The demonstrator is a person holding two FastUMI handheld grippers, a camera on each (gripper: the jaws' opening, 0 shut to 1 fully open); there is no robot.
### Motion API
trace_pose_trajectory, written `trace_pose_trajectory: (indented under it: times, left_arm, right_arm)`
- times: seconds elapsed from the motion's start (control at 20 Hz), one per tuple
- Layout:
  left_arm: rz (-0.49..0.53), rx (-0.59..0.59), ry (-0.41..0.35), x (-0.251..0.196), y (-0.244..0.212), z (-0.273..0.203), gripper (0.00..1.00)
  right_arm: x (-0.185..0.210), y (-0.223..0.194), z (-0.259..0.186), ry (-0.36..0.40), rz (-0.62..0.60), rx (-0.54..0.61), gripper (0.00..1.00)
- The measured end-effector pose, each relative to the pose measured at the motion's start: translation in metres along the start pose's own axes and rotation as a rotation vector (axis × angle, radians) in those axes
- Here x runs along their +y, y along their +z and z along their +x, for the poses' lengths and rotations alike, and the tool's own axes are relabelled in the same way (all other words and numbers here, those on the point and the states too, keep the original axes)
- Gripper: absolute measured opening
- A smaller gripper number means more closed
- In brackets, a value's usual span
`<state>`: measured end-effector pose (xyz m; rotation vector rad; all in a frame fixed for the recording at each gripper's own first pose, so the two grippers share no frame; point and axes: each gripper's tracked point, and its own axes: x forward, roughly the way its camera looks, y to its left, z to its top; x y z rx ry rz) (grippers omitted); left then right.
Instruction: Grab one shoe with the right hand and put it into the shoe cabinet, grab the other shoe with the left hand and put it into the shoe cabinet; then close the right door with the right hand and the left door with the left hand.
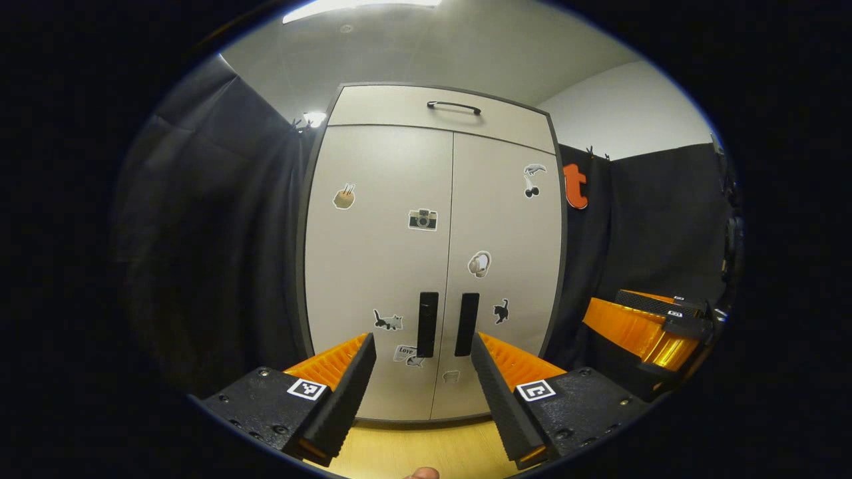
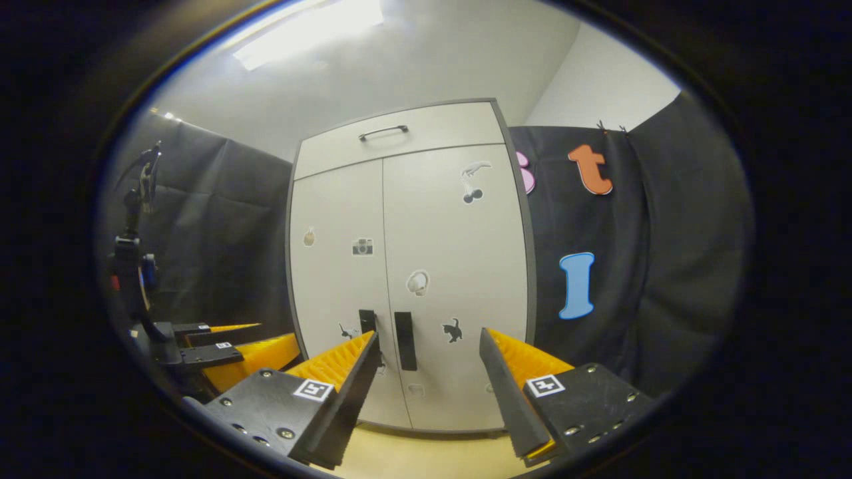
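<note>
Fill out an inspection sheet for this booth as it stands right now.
Surface: wooden floor in front of the cabinet, bare where visible.
Job's things: shoe cabinet with left door and right door both shut; no shoes seen.
Clutter: nothing seen.
Grippers: left gripper open, empty, facing the door handles; right gripper open, empty, facing the right door.
Cables: nothing seen.
Surroundings: black cloth wall on both sides, top drawer with a handle, stickers on the doors, ceiling light.
</note>
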<state>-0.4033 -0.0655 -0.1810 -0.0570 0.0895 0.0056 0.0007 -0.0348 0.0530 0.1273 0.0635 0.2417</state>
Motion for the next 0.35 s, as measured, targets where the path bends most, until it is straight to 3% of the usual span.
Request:
trace_pose_trajectory:
  times: [0.35]
  left_arm:
    - [0.005, -0.008, -0.033, -0.0055, 0.0024, 0.0045, 0.88]
  right_arm:
    - [-0.0051, 0.0023, 0.0002, -0.033, 0.000, -0.016, 0.93]
